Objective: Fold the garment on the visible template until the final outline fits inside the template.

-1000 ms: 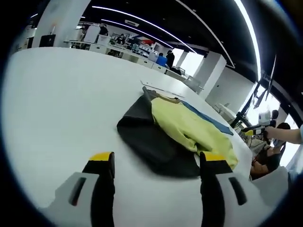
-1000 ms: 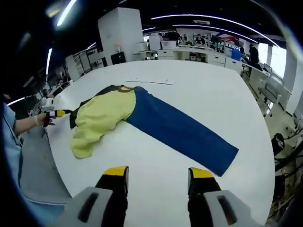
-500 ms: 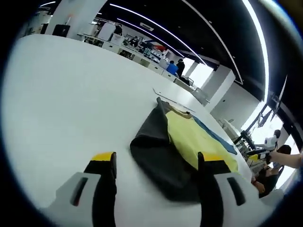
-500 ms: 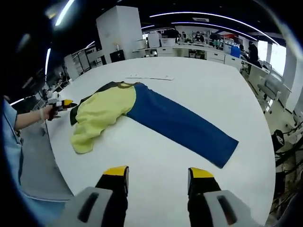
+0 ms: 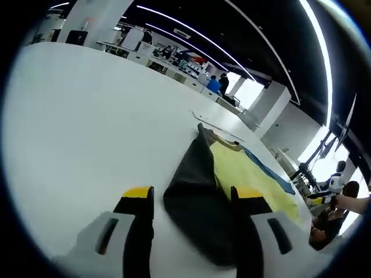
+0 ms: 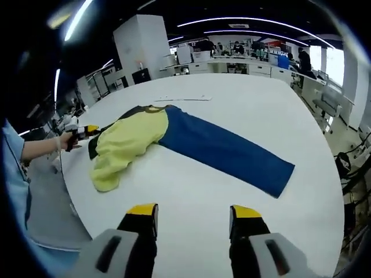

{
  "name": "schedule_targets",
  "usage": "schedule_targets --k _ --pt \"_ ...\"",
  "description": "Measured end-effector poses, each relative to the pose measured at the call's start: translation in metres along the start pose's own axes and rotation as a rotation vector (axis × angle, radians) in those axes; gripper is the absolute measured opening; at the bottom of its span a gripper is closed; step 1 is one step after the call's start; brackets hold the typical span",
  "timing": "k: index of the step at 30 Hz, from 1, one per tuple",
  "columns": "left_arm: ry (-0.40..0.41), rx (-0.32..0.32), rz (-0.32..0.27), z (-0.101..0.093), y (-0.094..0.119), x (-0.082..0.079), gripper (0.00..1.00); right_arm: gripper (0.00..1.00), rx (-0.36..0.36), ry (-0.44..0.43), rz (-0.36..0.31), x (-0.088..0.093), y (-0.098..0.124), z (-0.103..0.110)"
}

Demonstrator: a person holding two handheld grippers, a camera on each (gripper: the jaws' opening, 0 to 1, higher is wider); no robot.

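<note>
On the white table (image 6: pixel 232 121), garment (image 6: pixel 174 142) sprawls yellow, blue, black; both hand-held grippers apart.

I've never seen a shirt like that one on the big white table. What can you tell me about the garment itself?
The garment is a soft cloth top in three colours: a yellow body, one long blue sleeve stretched out flat, and a black sleeve bunched and rumpled. There is a darker neckband at the collar. It lies unfolded on the white table, partly flat, the yellow hem crumpled towards the table edge. The left gripper has its open jaws either side of the black sleeve; I cannot tell whether they touch it.
</note>
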State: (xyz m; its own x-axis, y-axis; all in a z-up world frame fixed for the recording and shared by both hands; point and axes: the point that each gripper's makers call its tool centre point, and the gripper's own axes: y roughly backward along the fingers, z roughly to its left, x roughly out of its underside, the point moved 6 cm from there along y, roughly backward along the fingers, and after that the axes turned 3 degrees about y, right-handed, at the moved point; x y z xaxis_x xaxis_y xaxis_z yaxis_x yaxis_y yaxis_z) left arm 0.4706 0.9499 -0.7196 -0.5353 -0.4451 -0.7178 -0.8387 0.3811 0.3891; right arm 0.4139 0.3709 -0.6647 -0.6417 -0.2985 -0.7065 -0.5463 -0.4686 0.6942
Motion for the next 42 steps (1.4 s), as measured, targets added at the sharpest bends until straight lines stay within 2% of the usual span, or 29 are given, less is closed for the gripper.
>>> schedule_targets --k 3,5,9,21,22,24,30,35,39,42 --pt "0.034 -0.015 -0.013 0.004 -0.003 -0.001 0.42 0.47 -0.004 -0.003 -0.012 0.000 0.000 0.002" --pt "0.049 -0.022 -0.015 0.005 -0.005 -0.001 0.38 0.48 -0.017 -0.025 -0.057 -0.004 0.001 0.006" --pt "0.089 -0.028 -0.025 0.008 -0.008 -0.002 0.32 0.53 -0.038 -0.015 -0.097 -0.011 0.004 0.018" --pt "0.098 -0.049 -0.010 0.010 -0.015 -0.001 0.19 0.66 -0.093 0.008 -0.165 -0.016 0.004 0.050" --pt "0.095 -0.047 -0.006 0.010 -0.014 -0.001 0.16 0.68 -0.099 0.009 -0.173 -0.016 0.004 0.052" --pt "0.116 -0.020 0.005 0.008 -0.013 -0.001 0.01 0.71 -0.098 0.020 -0.170 -0.014 0.003 0.056" --pt "0.123 -0.036 0.006 0.011 -0.011 -0.003 0.00 0.68 -0.095 0.002 -0.168 -0.008 0.001 0.057" --pt "0.109 -0.028 -0.017 0.006 -0.006 -0.014 0.00 0.67 -0.100 0.002 -0.160 -0.006 0.002 0.058" --pt "0.073 0.012 -0.033 -0.007 -0.004 -0.023 0.00 0.66 -0.098 -0.002 -0.159 -0.005 0.003 0.057" --pt "0.062 0.082 -0.050 -0.030 -0.003 -0.032 0.00 0.65 -0.097 -0.009 -0.160 -0.004 0.003 0.056"
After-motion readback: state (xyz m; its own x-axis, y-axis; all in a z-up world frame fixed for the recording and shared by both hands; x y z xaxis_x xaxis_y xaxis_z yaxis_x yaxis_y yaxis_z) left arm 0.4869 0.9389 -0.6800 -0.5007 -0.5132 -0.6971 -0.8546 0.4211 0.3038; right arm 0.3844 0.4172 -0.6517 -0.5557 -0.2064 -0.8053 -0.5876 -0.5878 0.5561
